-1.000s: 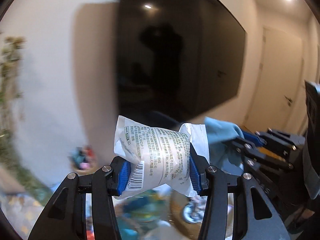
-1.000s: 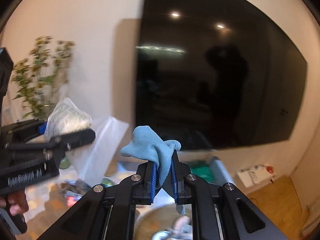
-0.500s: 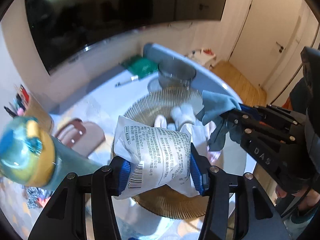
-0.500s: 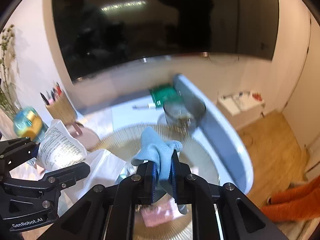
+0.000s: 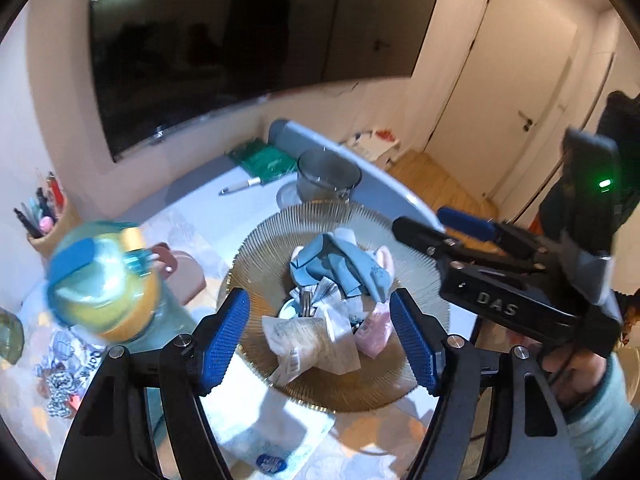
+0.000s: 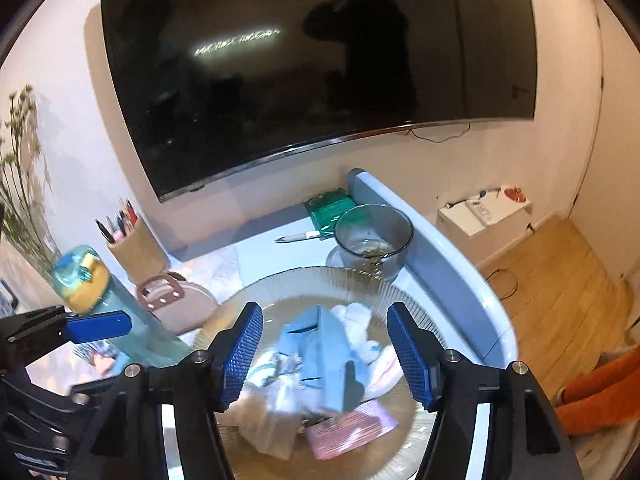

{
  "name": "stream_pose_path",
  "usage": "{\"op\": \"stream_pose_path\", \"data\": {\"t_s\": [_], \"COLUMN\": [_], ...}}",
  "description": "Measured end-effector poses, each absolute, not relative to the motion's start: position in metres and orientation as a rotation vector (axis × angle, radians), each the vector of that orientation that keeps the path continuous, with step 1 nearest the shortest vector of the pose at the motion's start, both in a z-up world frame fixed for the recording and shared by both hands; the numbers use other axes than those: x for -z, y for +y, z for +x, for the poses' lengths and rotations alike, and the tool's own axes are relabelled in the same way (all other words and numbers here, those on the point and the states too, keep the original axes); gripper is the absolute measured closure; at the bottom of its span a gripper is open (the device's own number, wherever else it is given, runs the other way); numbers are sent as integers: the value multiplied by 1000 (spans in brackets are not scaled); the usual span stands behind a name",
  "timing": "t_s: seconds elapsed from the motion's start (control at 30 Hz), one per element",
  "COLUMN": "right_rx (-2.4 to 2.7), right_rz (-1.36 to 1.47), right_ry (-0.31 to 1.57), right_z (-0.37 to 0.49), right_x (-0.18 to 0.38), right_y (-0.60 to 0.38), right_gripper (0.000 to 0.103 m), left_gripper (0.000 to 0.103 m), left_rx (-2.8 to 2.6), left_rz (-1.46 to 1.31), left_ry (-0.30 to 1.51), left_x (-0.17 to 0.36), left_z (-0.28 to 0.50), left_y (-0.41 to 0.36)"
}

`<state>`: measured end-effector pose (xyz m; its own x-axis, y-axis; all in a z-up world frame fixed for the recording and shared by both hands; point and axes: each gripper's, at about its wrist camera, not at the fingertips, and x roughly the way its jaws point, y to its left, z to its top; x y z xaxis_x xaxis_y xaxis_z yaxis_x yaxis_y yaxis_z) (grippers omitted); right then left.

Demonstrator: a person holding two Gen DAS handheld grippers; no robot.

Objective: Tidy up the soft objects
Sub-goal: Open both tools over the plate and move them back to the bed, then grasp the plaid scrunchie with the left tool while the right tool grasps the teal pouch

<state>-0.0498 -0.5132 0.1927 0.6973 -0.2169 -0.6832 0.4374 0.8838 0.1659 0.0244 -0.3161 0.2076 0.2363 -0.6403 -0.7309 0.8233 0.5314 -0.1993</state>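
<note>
In the left wrist view my left gripper (image 5: 320, 344) hovers over a gold ribbed plate (image 5: 260, 248). Its jaws are opening and nothing is pressed between the pads. The white printed packet (image 5: 308, 350) lies loose on the plate below them, beside a pink packet (image 5: 374, 330) and a blue cloth (image 5: 340, 268). My right gripper (image 6: 326, 360) is also opening above the same plate (image 6: 320, 276). The blurred blue cloth (image 6: 320, 352) sits free between and beneath its pads, on top of white soft items. The right gripper (image 5: 448, 226) shows at the plate's right side.
A glass bowl (image 6: 374, 236) stands just behind the plate, with a pen (image 6: 298, 236) and a green packet (image 6: 330, 206) beyond it. A blue and yellow bottle (image 6: 84, 284), a pink round case (image 6: 176, 304) and a pen holder (image 6: 136, 248) stand to the left. The table edge (image 6: 460, 280) curves close on the right.
Both grippers tipped down from facing the wall screen to over the plate. The left let go of the white packet and the right let go of the blue cloth; both now lie on the plate.
</note>
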Motion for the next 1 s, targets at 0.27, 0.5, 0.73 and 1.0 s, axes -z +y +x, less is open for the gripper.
{"op": "stream_pose_path", "data": {"t_s": [0.27, 0.5, 0.73, 1.0], "right_rx": [368, 193, -40, -175], "right_rz": [327, 245, 128, 26], "right_ry": [581, 450, 573, 840], "right_z": [-55, -36, 2, 22], "right_x": [-227, -272, -240, -154], "right_y": [-456, -362, -247, -164], "right_gripper": [38, 27, 26, 26], "left_gripper": [32, 32, 32, 32], "left_rx": [906, 621, 401, 324], "left_rz": [80, -48, -165, -211], "left_ry": [767, 773, 884, 1137], "left_x": [-231, -225, -178, -95], "left_z": [33, 63, 74, 69], "left_y": [-207, -85, 9, 58]}}
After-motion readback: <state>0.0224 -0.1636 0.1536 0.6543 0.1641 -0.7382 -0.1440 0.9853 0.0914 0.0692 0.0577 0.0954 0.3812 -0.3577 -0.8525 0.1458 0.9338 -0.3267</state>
